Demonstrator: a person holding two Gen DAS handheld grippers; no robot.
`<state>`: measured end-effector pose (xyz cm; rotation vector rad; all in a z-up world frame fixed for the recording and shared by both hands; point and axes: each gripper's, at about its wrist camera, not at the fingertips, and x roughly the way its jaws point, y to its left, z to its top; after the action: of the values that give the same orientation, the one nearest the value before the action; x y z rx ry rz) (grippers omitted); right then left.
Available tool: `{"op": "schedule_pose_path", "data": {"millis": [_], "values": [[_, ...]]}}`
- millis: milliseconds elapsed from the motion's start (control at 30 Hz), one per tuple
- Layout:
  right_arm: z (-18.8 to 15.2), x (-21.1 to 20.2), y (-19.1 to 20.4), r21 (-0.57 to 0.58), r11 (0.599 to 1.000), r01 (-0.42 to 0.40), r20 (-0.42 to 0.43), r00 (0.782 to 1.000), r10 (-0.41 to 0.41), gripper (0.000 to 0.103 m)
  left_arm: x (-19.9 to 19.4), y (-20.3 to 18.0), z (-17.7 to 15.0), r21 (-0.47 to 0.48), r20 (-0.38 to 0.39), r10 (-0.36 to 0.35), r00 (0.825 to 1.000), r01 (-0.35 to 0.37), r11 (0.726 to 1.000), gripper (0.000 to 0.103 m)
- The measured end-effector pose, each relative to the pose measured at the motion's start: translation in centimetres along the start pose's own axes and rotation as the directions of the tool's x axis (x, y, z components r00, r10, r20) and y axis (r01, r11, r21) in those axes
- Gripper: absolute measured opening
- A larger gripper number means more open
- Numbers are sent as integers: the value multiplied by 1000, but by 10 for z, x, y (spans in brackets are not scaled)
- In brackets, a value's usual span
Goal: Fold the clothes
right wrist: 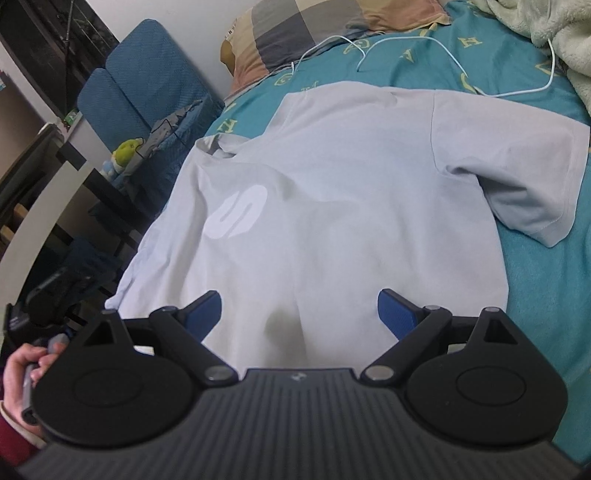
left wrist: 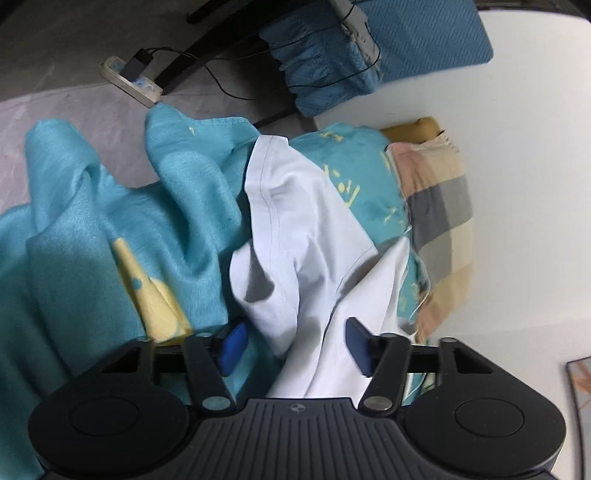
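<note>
A pale grey T-shirt with a white logo lies flat on the teal bed sheet, one sleeve spread to the right. My right gripper hovers open just above the shirt's near hem. In the left wrist view the shirt's side is bunched and draped over the bed's edge. My left gripper is open with a fold of this fabric between its blue pads; the right-hand pad touches the cloth and the left-hand one stands apart from it.
A checked pillow, a white cable and a fleece blanket lie at the bed's head. A blue chair stands beside the bed. A power strip lies on the floor. A hand shows at lower left.
</note>
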<state>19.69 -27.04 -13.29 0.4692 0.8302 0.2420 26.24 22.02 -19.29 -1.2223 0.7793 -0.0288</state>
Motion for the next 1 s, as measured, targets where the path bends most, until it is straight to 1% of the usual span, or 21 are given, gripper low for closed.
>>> {"op": "schedule_pose_path", "data": {"millis": [33, 67, 100, 167, 200, 267, 300, 367, 400, 467, 533, 600, 667, 700, 733, 767, 833, 933, 1000], "values": [[-1, 1, 0, -1, 1000, 2, -2, 1000, -2, 93, 3, 1, 3, -6, 8, 5, 1000, -5, 1000, 24], [-1, 2, 0, -3, 1000, 3, -3, 1000, -3, 93, 5, 3, 6, -11, 15, 6, 1000, -6, 1000, 13], [-1, 2, 0, -4, 1000, 4, -3, 1000, -4, 93, 5, 4, 9, -20, 26, -6, 1000, 7, 1000, 4], [-2, 3, 0, -1, 1000, 3, -3, 1000, -3, 93, 1, 7, 16, -42, 59, -31, 998, 34, 999, 3], [-2, 3, -1, 1, 1000, 2, -2, 1000, -2, 93, -4, 4, 20, -36, 94, -44, 995, 47, 998, 3], [-2, 1, -1, 6, 1000, -1, 3, 1000, 1, 93, -18, -6, 31, 15, 180, -64, 981, 62, 998, 3], [-2, 1, -1, 7, 1000, -1, 5, 1000, 1, 93, -24, -12, 37, 46, 220, -64, 973, 55, 997, 3], [-2, 0, -1, 7, 1000, 1, 7, 1000, -1, 93, -31, -24, 50, 126, 283, -19, 959, -17, 992, 3], [-2, -1, -1, 5, 1000, 3, 8, 1000, -3, 93, -29, -26, 56, 164, 298, 21, 954, -73, 984, 3], [-2, -1, -2, 0, 1000, 10, 10, 1000, -10, 93, -21, -25, 65, 212, 307, 110, 945, -181, 960, 3], [-2, -1, -2, -12, 1000, 20, 12, 1000, -20, 93, -8, -13, 70, 212, 265, 164, 950, -224, 951, 4], [-2, -1, -1, -35, 999, 39, 19, 999, -38, 93, 3, -5, 71, 205, 213, 202, 956, -245, 948, 4], [-1, -3, 1, -73, 995, 71, 32, 997, -69, 93, 3, -7, 67, 209, 182, 216, 959, -252, 945, 13], [0, -4, 2, -92, 992, 89, 38, 996, -86, 93, 1, -10, 65, 215, 168, 218, 961, -252, 944, 26], [1, -8, 2, -101, 990, 98, 43, 995, -94, 93, -2, -11, 62, 221, 154, 215, 964, -246, 944, 34], [2, -12, 3, -108, 988, 106, 48, 994, -102, 93, -11, -12, 56, 231, 146, 207, 967, -236, 944, 38], [4, -25, 4, -104, 988, 118, 58, 992, -113, 93, -29, -18, 42, 256, 135, 209, 969, -237, 937, 51], [5, -56, 10, -86, 983, 164, 79, 984, -157, 93, -54, -31, 12, 319, 86, 232, 969, -248, 915, 55], [4, -84, 13, -67, 985, 159, 102, 983, -152, 93, -73, -39, -13, 366, 30, 243, 969, -237, 900, 55]]}}
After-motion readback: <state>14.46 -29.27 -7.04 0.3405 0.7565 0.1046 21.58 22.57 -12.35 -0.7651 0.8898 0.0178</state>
